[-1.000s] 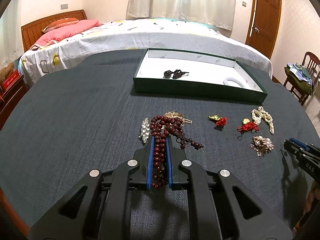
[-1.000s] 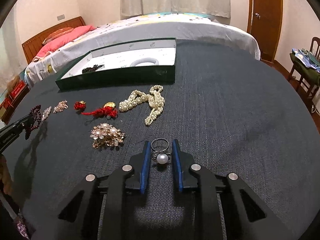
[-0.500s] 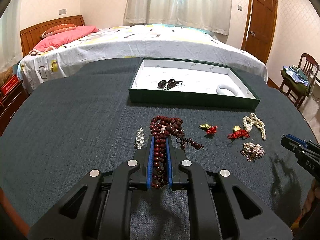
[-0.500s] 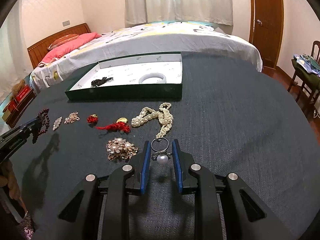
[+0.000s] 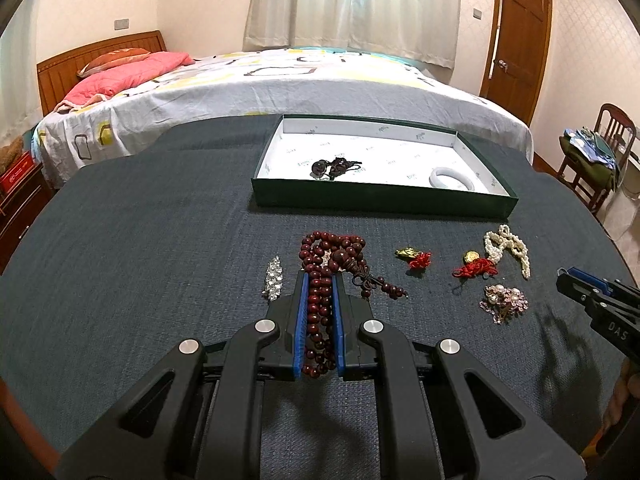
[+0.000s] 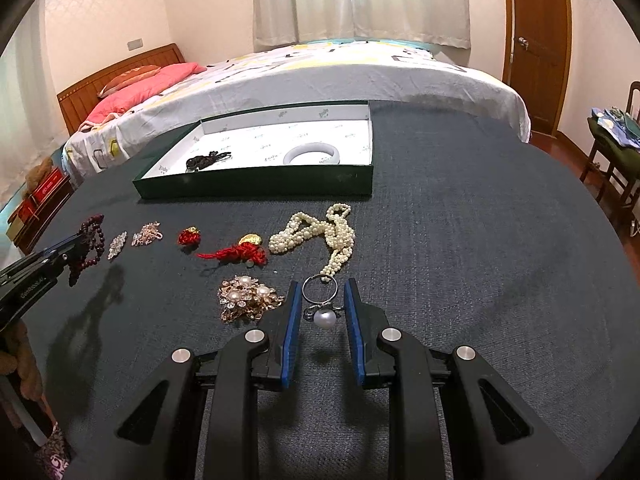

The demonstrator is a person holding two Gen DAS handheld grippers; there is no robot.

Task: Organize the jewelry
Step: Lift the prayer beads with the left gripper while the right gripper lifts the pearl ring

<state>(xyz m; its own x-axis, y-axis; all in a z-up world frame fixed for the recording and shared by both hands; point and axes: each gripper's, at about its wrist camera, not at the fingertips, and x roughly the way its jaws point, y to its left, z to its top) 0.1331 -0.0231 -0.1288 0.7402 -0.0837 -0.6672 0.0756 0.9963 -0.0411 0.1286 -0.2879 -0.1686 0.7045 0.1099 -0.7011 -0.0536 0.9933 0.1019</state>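
Observation:
My left gripper [image 5: 319, 280] is shut on a dark red bead string [image 5: 320, 304] and holds it above the dark table; it also shows in the right wrist view [image 6: 86, 246]. My right gripper [image 6: 320, 294] is shut on a pearl ring [image 6: 322, 312], lifted off the cloth. A green box [image 5: 380, 200] with a white inside holds a dark bead piece [image 5: 334, 168] and a white bangle [image 5: 452, 178]. Loose on the table lie a pearl necklace [image 6: 316, 232], a pearl brooch [image 6: 248, 298], red tassel charms [image 6: 236, 254] and crystal brooches [image 6: 146, 234].
A bed [image 5: 280, 76] stands just beyond the table's far edge. A chair with clothes [image 5: 596, 156] is at the right, a wooden door [image 5: 520, 36] behind it. The table's right half [image 6: 480, 240] is bare cloth.
Both grippers have risen from the table with their pieces; the bead string has come off the gold brooch it lay over, and the pearl ring has lifted off the cloth.

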